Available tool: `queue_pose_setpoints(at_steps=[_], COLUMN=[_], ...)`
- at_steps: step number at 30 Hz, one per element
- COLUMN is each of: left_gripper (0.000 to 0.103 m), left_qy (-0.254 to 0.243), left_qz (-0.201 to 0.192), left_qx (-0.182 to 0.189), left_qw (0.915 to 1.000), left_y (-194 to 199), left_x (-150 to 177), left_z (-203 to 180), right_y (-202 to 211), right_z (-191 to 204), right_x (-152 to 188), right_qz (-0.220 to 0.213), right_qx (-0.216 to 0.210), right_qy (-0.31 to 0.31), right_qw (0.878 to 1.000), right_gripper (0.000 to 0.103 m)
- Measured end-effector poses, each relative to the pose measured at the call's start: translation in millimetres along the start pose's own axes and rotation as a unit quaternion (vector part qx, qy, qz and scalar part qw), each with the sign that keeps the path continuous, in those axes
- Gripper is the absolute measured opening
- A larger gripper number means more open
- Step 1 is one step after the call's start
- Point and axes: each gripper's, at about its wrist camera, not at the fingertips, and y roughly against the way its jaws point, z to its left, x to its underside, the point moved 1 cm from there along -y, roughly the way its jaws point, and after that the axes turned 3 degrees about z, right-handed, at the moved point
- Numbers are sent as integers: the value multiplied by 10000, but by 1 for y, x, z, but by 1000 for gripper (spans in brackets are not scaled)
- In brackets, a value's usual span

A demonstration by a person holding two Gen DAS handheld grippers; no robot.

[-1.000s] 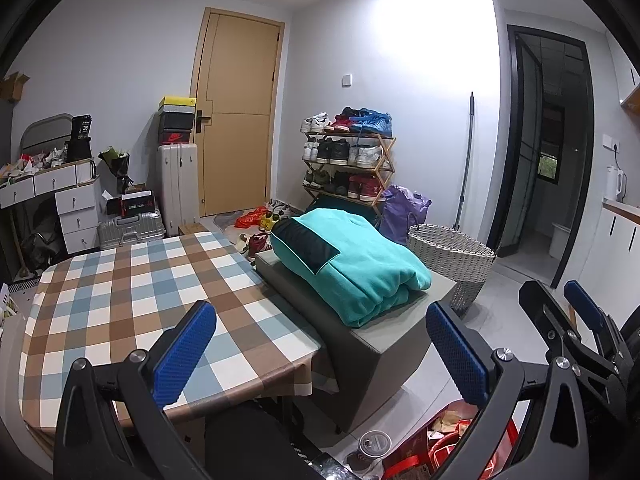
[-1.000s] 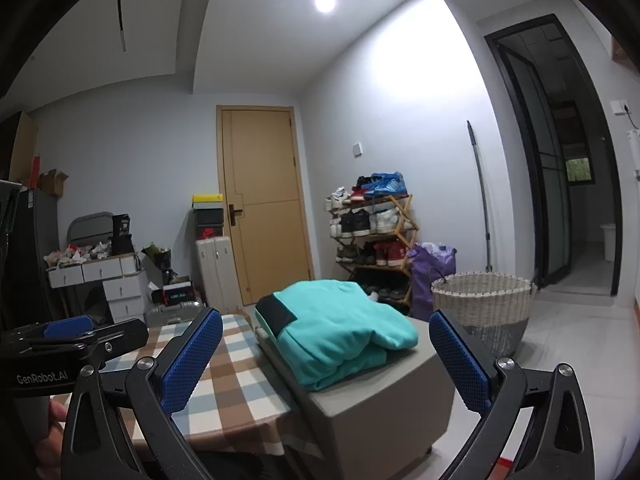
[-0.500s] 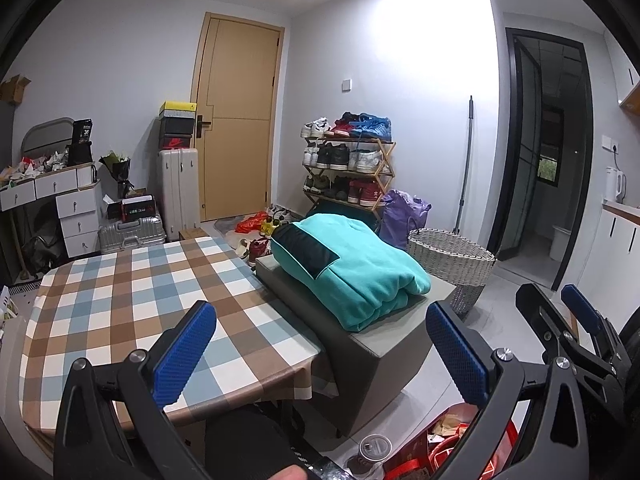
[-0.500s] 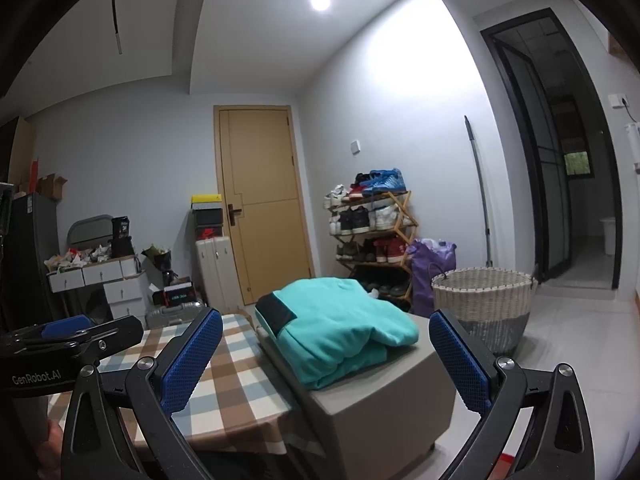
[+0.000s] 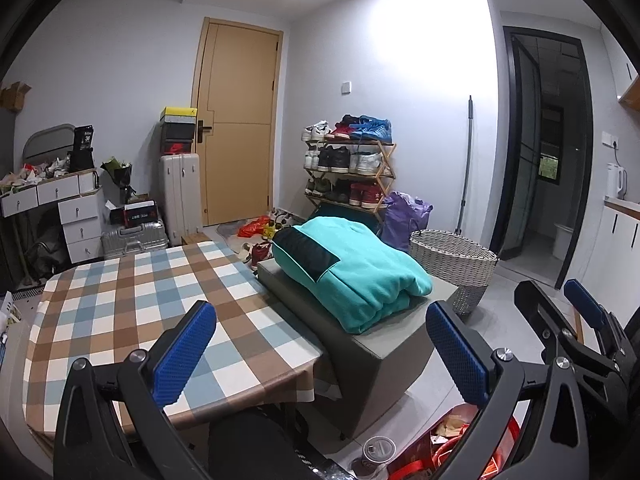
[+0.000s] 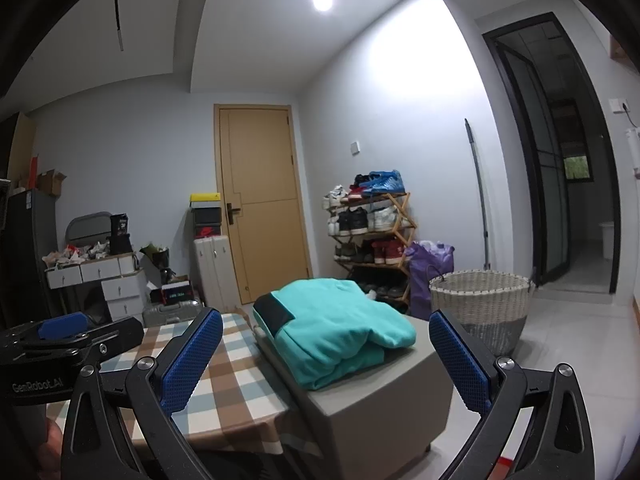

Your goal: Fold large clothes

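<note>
My left tongs (image 5: 320,350) and right tongs (image 6: 326,354) hang open and empty; the teal sweatshirt (image 5: 354,270) already lies folded on the ottoman (image 5: 384,344), so little seems left.

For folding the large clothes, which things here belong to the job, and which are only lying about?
Belong to the job:
- teal sweatshirt, folded on the grey ottoman
- checked table
- left gripper and right gripper, both open and empty

Only lying about:
- wicker basket
- shoe rack
- suitcase
- purple bag
- paper cup on the floor
</note>
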Motion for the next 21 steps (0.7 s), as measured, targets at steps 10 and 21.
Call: queue_pose_setpoints(at_steps=[10, 21], left_gripper=[102, 102], left_qy=[73, 88], left_qz=[13, -12], left_qx=[6, -62], left_qw=[10000, 9999], left_y=[-1, -1], left_x=[0, 1], left_z=[2, 4], right_y=[2, -3], right_z=[4, -2], right_x=[0, -1], right_qz=[-30, 38], right_qx=[-9, 40], right_qy=[104, -11], right_qw=[9999, 10000], right_gripper=[103, 103])
